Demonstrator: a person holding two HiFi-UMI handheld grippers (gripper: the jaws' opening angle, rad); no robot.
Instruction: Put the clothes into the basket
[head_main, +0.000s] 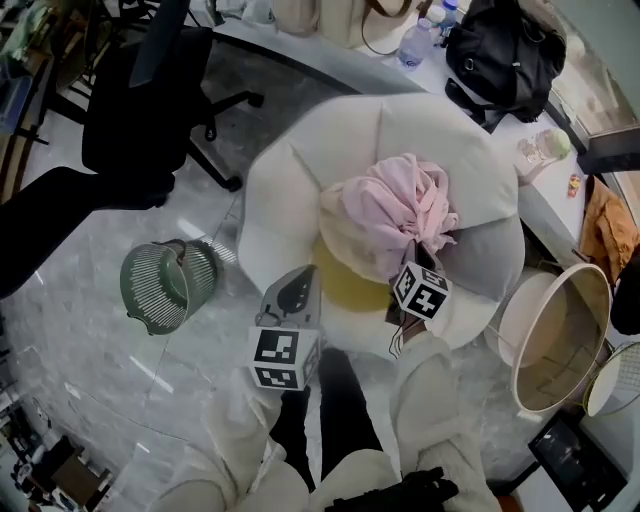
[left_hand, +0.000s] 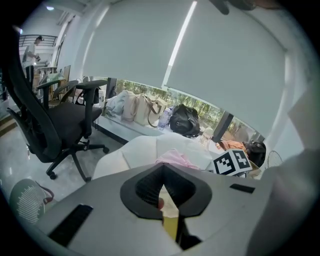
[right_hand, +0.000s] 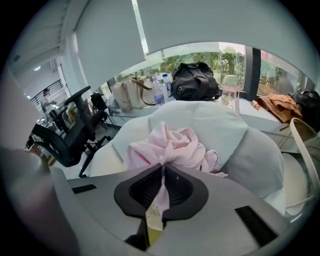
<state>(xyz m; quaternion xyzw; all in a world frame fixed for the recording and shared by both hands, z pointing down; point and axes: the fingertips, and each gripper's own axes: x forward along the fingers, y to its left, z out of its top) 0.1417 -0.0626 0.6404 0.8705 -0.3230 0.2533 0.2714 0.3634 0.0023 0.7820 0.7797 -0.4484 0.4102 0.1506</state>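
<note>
The left gripper is clenched on a fold of the cream-and-yellow garment. The right gripper is clenched on a pinch of the pink garment. Each gripper view shows cloth nipped where the jaws meet. Taking a fold near the top likely lets each piece hang bunched for carrying. Both garments are at the white cushioned seat, and neither is in a basket yet. A green basket lies on the grey marble floor to the left. A cream round basket stands to the right, and which of the two is meant cannot be told. A black office chair stands beyond, and a black bag rests on the white bench by the window.
</note>
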